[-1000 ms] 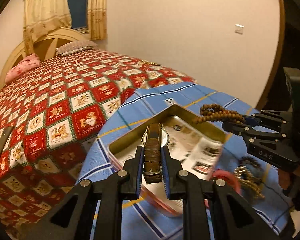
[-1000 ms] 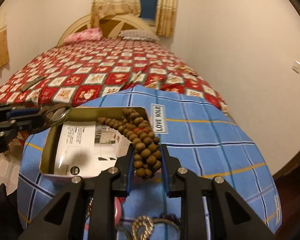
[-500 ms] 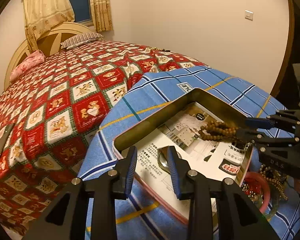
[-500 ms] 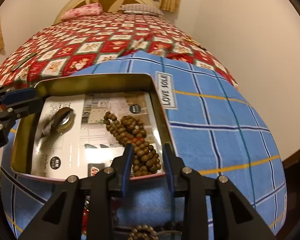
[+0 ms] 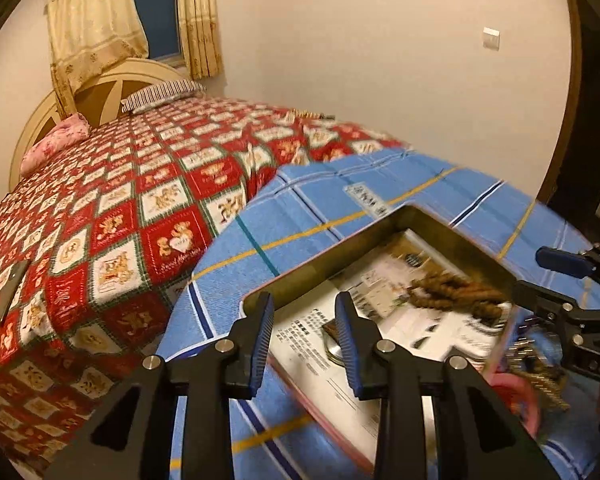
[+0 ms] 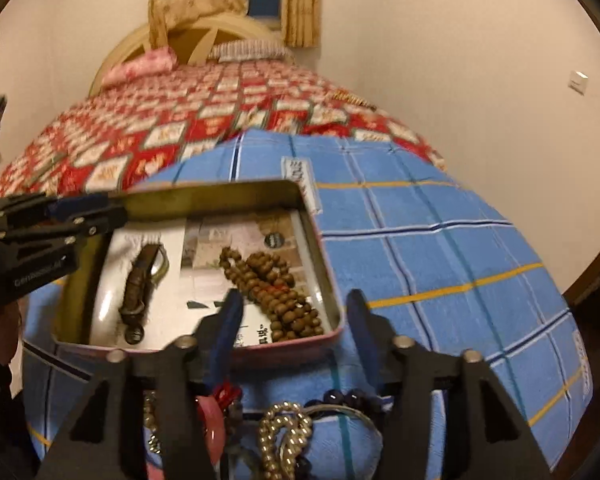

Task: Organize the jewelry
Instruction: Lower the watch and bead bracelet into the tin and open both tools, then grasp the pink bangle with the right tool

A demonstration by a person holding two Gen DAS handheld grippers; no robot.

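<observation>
Watch (image 6: 140, 284) and wooden beads (image 6: 272, 288) lie in the tin (image 6: 204, 196), both grippers (image 5: 302, 340) (image 6: 294, 332) opening empty, while chains (image 6: 284, 432) beside it wait unsorted.

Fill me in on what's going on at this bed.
A person with two handheld grippers is sorting jewelry into a metal tin on a blue checked cloth. A watch and wooden beads lie inside. The left gripper and right gripper are opening, nothing between their fingers. More jewelry waits beside the tin.
</observation>
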